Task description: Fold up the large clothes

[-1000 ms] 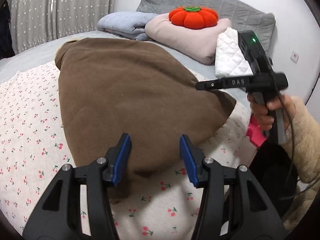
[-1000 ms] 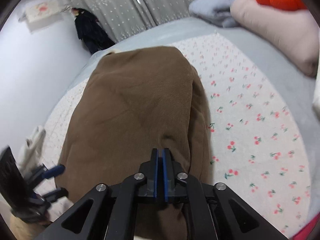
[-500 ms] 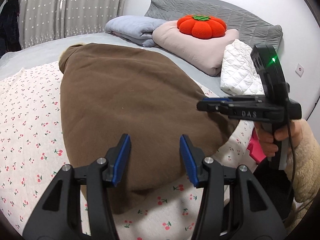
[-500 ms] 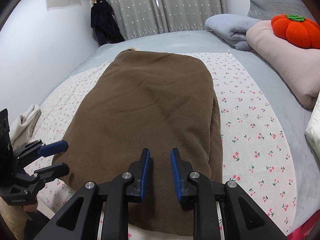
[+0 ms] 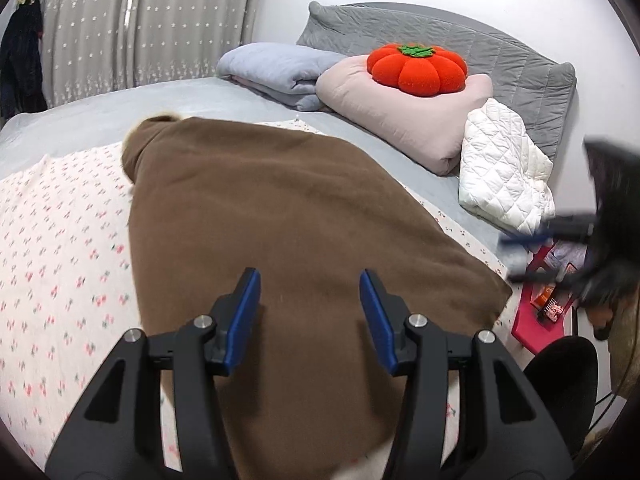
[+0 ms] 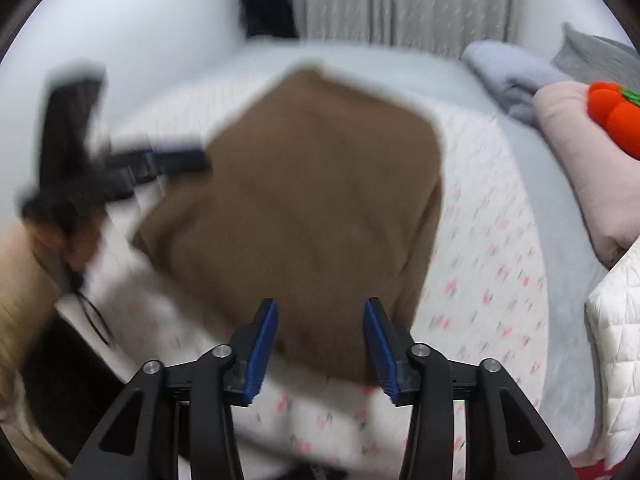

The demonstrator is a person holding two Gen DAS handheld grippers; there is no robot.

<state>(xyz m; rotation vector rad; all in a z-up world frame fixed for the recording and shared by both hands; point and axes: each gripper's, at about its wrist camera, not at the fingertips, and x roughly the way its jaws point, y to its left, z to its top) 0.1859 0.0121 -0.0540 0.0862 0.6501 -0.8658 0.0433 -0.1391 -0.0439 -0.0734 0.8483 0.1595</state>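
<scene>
A folded brown garment (image 5: 280, 232) lies flat on the cherry-print sheet (image 5: 60, 248) of the bed. My left gripper (image 5: 310, 320) hovers over its near end, open, with nothing between the blue pads. In the right wrist view the same brown garment (image 6: 312, 208) lies ahead, blurred. My right gripper (image 6: 320, 344) is above its near edge, its jaws opening and holding nothing. The right gripper (image 5: 560, 248) shows as a blur at the right of the left wrist view, and the left gripper (image 6: 176, 160) shows at the left of the right wrist view.
At the head of the bed lie a folded blue-grey blanket (image 5: 280, 68), a pink pillow (image 5: 400, 112) with a red pumpkin cushion (image 5: 416, 70) on it, and a white quilted bundle (image 5: 504, 168). A red stool (image 5: 540, 312) stands beside the bed. Curtains (image 5: 140, 24) hang behind.
The right gripper has let go of the brown garment's edge and opened wide while lifting and rolling. Both grippers have drawn back from the garment, which now lies flat.
</scene>
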